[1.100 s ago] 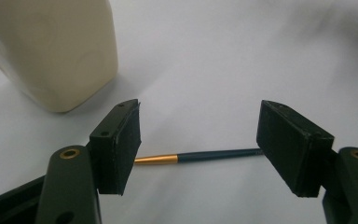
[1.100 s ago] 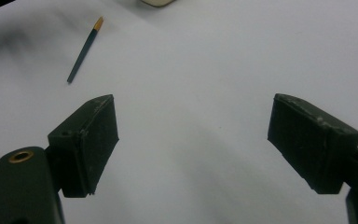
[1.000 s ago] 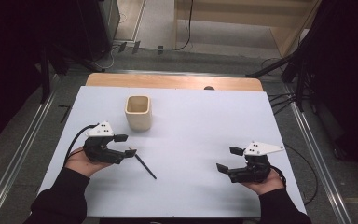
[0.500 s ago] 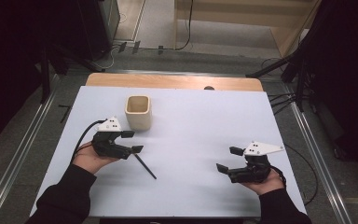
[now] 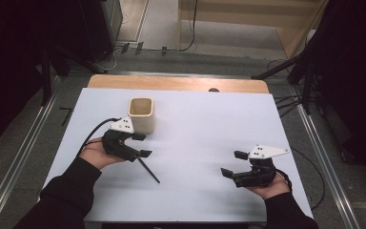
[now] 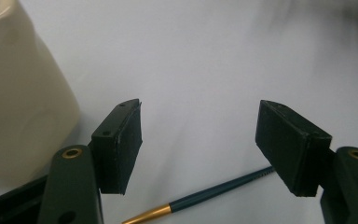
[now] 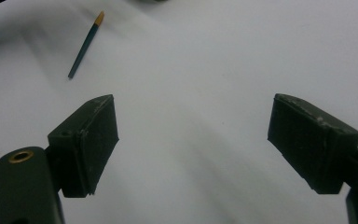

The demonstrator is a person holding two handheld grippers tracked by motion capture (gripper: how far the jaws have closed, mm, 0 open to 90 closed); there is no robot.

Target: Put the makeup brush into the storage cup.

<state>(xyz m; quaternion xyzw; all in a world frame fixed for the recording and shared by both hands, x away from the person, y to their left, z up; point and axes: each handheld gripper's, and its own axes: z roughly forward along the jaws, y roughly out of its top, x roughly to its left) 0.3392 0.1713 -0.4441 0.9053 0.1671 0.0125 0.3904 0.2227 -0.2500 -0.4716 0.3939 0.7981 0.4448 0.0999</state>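
Observation:
A cream square cup (image 5: pixel 142 114) stands upright on the white table (image 5: pixel 205 119), left of centre; its wall (image 6: pixel 23 102) bulges in at the left of the left gripper view. A thin dark teal pen with a gold end (image 5: pixel 148 170) lies flat in front of the cup. My left gripper (image 5: pixel 143 145) is open just above the pen's near end, jaws wide, and the pen (image 6: pixel 214 191) runs below and between them. My right gripper (image 5: pixel 234 163) rests open at the table's front right, nothing between its jaws. The pen (image 7: pixel 85 45) lies far off in the right gripper view.
A wooden strip (image 5: pixel 176 84) runs along the table's far edge. Metal rails (image 5: pixel 324 152) flank the table on both sides, with cables on the floor behind. The left gripper's black cable (image 5: pixel 93 133) loops over the table by the hand.
My left gripper has moved right and forward, from the table's left side toward the cup and over the pen's end. The right gripper has stayed still.

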